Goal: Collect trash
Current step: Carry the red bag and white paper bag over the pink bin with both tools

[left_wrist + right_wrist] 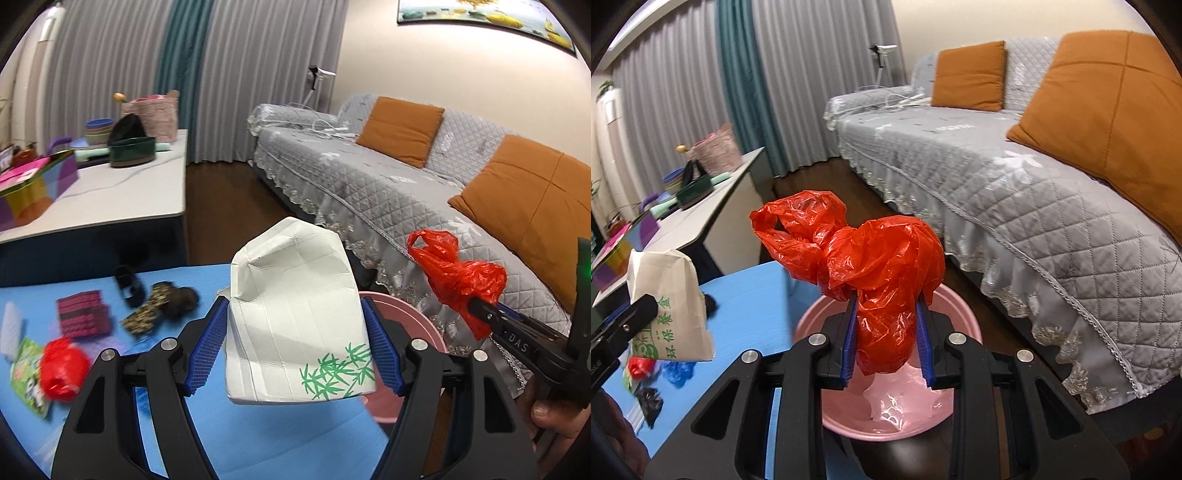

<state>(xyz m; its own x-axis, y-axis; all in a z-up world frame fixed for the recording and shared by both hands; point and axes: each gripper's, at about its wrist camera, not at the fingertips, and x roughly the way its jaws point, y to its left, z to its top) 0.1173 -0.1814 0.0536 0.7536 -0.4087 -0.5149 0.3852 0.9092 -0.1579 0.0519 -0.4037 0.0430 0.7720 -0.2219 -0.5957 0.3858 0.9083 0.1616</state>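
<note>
My left gripper [295, 339] is shut on a crumpled white paper bag [291, 314] with green bamboo print, held above the blue table's [258, 435] right edge. The bag also shows in the right wrist view [668, 306]. My right gripper [886, 325] is shut on a crumpled red plastic bag [871, 266], held above the pink-lined trash bin [897, 406]. The red bag [458, 277] and the bin [410, 321] show at the right in the left wrist view. More trash lies on the table: a second red bag [61, 369], a green wrapper [27, 376], dark scraps [162, 306].
A grey quilted sofa [369, 184] with orange cushions [402, 129] runs along the right. A white table [110, 192] with bowls, baskets and a coloured box stands at the left rear. Dark floor lies between them.
</note>
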